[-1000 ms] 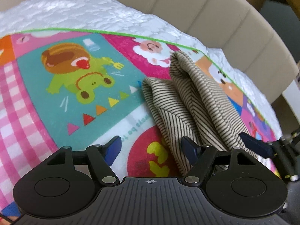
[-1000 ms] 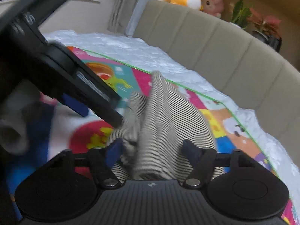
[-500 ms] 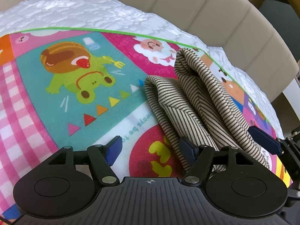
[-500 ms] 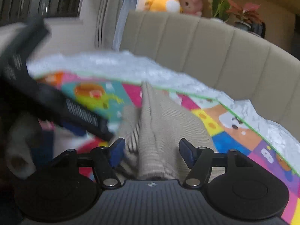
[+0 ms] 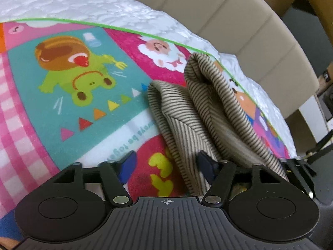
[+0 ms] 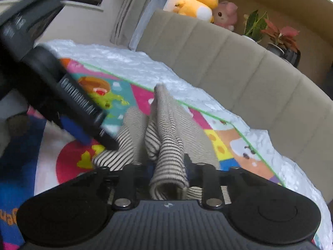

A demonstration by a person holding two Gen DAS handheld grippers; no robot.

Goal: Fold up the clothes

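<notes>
Striped garment (image 6: 166, 141) lies bunched on the cartoon play mat (image 5: 62, 95), a rolled fold of it pinched in the closing right gripper (image 6: 166, 166). The left gripper (image 5: 164, 162) is closing too, its right pad against the cloth's edge, its left pad clear. Only the right wrist view shows the plush toys (image 6: 197, 2) and plants (image 6: 276, 33) behind the beige headboard (image 6: 239, 66).
</notes>
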